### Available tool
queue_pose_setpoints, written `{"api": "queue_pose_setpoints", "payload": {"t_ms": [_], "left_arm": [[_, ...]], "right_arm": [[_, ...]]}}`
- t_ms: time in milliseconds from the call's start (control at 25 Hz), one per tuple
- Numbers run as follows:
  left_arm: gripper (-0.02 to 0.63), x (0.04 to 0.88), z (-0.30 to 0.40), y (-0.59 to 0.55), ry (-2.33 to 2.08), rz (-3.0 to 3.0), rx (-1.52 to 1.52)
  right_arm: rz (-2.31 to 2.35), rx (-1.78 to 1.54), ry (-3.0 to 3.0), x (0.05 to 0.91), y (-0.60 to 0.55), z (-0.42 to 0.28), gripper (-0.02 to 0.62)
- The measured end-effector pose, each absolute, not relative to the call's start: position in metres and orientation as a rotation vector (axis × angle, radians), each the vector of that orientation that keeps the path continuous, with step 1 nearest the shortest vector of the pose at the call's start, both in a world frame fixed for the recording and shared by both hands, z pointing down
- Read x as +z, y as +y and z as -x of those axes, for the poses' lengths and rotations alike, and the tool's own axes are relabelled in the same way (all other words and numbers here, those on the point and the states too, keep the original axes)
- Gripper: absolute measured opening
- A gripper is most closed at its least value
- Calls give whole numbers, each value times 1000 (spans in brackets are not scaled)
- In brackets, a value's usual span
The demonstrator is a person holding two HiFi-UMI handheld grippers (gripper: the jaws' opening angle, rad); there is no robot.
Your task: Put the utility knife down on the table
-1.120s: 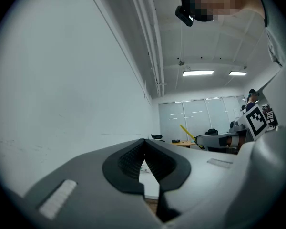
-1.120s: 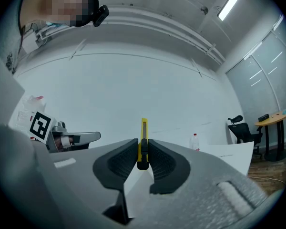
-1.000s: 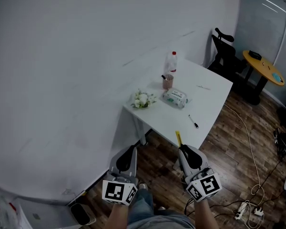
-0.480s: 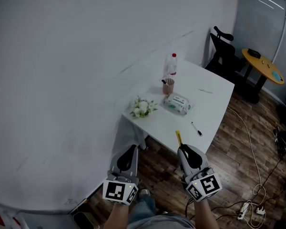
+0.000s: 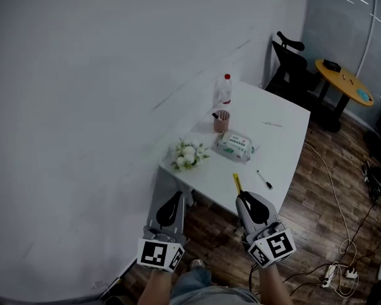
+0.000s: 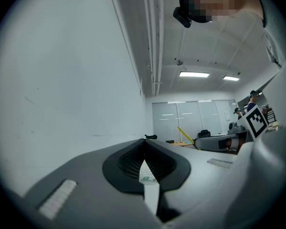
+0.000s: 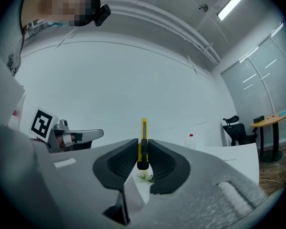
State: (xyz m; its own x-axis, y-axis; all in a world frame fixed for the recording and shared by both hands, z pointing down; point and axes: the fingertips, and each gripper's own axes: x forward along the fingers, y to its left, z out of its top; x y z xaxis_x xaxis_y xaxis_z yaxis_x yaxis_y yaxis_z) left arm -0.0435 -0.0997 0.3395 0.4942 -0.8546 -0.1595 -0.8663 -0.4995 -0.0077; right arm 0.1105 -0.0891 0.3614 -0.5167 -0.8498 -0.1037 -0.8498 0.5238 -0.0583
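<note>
The knife [image 7: 143,130] stands upright, pinched between the jaws of the right gripper [image 7: 142,150], and its yellow tip shows over the near edge of the white counter [image 5: 280,132], while the left gripper [image 6: 144,149] has its jaws pressed together, empty.

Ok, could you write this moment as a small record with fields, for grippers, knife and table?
left gripper: shut, empty
right gripper: shut on utility knife
utility knife: yellow, held, not yet on table
table: white, ahead of both grippers
on table: flowers, wipes pack, cup, bottle, pen
</note>
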Motion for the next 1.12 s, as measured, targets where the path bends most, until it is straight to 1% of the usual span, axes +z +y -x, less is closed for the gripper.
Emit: {"api": "queue_pose_setpoints", "payload": {"t_ms": [480,840,1120], "left_arm": [[8,345,68,-158,1452,2697,202],[8,346,84,-178,1412,2718,206],[8,353,82,-189,1391,2750,213]], "right_arm": [[1567,-42,2597,370,-137,-85,64],[1628,-54,2569,372,-155,-72,64],[1663,-97,2577,382,-165,-72,64]]}}
